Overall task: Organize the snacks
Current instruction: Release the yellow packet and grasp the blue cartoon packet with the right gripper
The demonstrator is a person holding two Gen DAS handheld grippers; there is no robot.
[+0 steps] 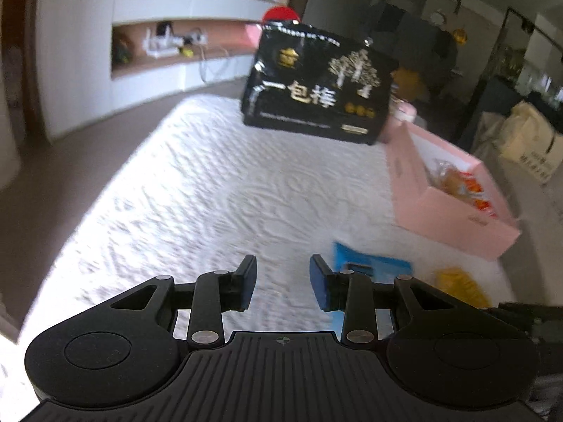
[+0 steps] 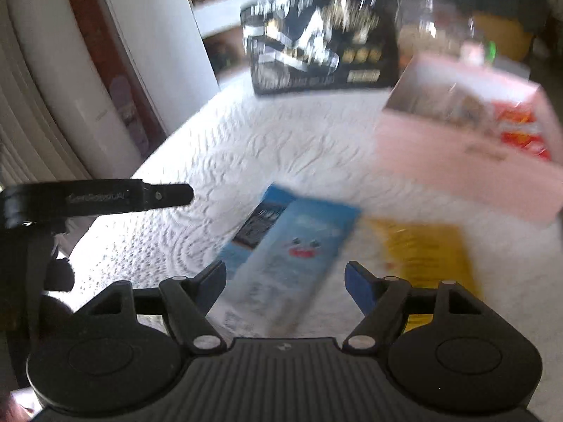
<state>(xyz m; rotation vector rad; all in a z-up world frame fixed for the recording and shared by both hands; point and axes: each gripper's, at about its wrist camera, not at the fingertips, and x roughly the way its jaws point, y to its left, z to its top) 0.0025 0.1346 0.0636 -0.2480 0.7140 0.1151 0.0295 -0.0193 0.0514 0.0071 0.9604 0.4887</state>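
Blue snack box [image 2: 281, 246] sits between the right gripper [image 2: 285, 281] wide jaws. Left gripper [image 1: 283, 286] jaws gape, empty. Closing crooked could squash it or push it away from the pink box [image 2: 457, 161].

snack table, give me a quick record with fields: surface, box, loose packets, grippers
surface: white textured cloth
box: pink box, open, orange and red snacks inside, on the right
standing: black bag with gold print at the far end
loose packets: blue packet and yellow packet, lying side by side
left gripper: open, empty
right gripper: open, above the blue packet
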